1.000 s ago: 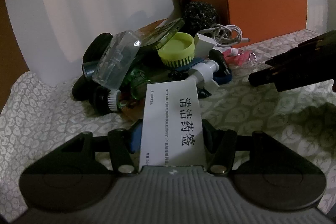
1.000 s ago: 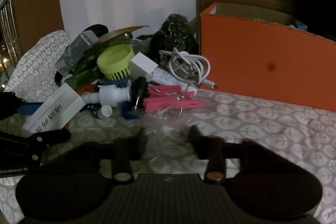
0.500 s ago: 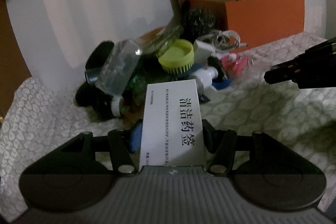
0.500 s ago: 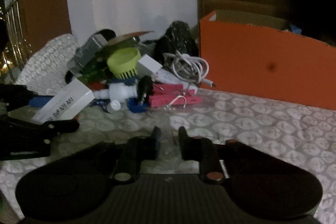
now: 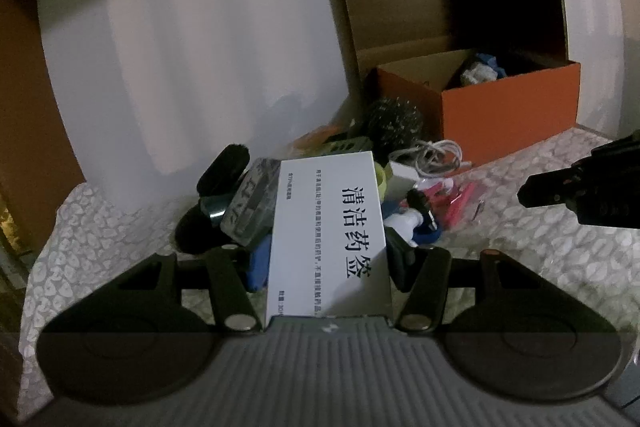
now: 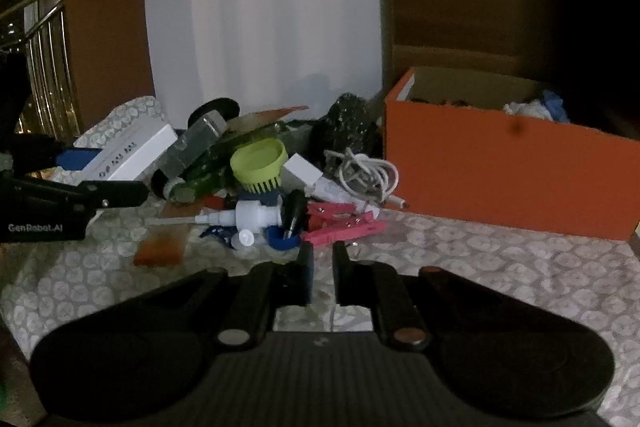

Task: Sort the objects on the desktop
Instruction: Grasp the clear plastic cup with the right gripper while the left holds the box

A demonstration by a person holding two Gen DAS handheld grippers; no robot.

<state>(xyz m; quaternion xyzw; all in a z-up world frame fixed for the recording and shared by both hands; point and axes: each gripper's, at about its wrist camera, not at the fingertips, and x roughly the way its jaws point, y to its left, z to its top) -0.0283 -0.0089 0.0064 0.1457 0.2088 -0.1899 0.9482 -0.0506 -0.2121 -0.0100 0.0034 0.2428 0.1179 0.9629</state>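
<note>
Here your left gripper [image 5: 328,259] clamps one white box [image 5: 330,227] printed with black characters, held above the pile [image 6: 260,179]. Your right gripper [image 6: 322,275] has its jaws drawn together; whether anything thin sits between them cannot be told. Beyond them lies a leaf-patterned cloth [image 6: 480,267] with a white panel [image 6: 264,15] behind. Counted: one orange carton [image 6: 512,175], one green brush [image 6: 260,163], one coiled cable [image 6: 364,175], two pink pegs [image 6: 344,225].
</note>
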